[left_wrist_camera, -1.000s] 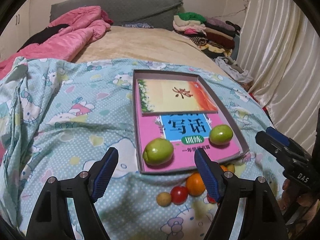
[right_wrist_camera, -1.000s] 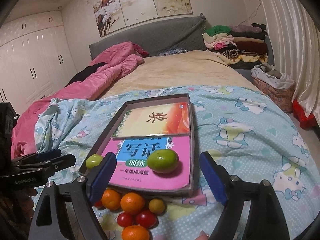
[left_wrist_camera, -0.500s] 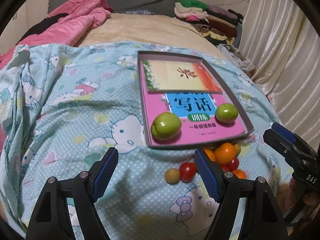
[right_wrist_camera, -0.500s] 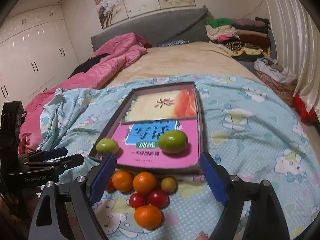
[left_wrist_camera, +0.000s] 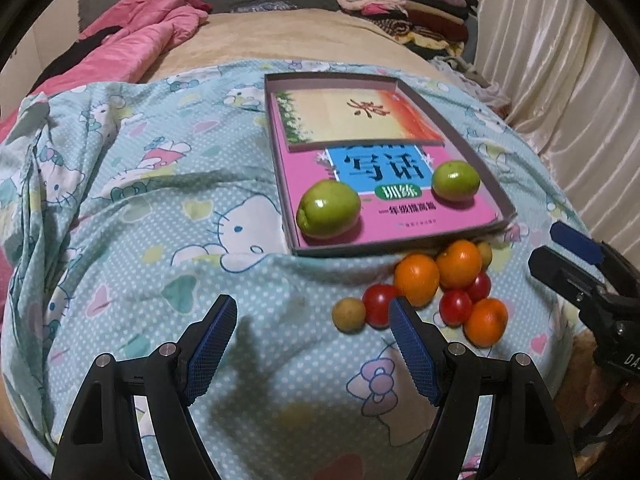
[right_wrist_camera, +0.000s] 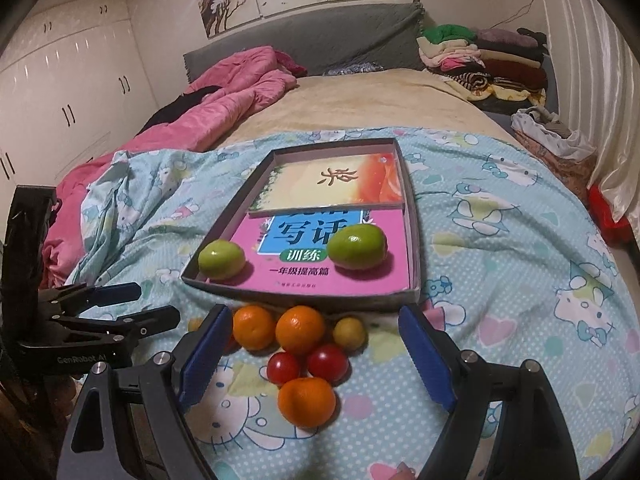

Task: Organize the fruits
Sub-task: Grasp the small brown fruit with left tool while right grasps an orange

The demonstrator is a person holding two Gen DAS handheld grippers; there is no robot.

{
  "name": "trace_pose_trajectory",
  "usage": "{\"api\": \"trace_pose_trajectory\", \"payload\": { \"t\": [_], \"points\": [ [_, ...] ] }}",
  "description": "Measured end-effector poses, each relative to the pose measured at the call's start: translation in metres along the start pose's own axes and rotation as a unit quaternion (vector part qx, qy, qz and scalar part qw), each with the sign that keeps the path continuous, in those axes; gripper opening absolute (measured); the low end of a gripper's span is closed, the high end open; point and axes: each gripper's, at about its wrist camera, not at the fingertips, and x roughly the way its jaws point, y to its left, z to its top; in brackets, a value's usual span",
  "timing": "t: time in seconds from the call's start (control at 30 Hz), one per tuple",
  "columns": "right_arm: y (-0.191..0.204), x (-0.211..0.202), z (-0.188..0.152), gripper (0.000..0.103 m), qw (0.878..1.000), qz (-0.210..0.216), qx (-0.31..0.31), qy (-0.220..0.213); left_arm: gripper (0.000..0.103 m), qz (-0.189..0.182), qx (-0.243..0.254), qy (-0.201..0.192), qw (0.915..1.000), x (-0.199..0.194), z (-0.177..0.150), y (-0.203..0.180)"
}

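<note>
Hovering wide and empty, both tongs, left (left_wrist_camera: 312,322) and right (right_wrist_camera: 316,332), just before the shallow grey cardboard tray (right_wrist_camera: 416,240) holding two green fruits.

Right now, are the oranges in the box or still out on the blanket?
Out. All three oranges lie on the blanket in front of the box; only two green fruits sit inside.

Left gripper (left_wrist_camera: 312,320) of black plastic, blue ribbed pads (left_wrist_camera: 414,354) on both fingers, silver screws along the arms, right gripper (right_wrist_camera: 316,340) matching, white lettering on each black body seen from the side.
</note>
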Motion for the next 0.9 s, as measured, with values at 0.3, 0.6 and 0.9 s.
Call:
{"api": "trace_pose_trajectory", "payload": {
  "t": [0.3,0.6,0.9],
  "points": [
    [-0.001,0.007,-0.007,0.085,1.000,-0.007,0.002,0.026,0.066,0.003,0.024,0.031,0.9992,0.016,-0.007,-0.007],
    [0.000,0.014,-0.012,0.085,0.999,-0.010,-0.002,0.049,0.048,-0.018,0.033,0.040,0.9985,0.026,-0.009,-0.008],
    [0.004,0.022,-0.017,0.085,0.997,-0.013,-0.014,0.075,0.041,-0.013,0.055,0.034,0.9978,0.028,-0.009,-0.016]
  ]
}}
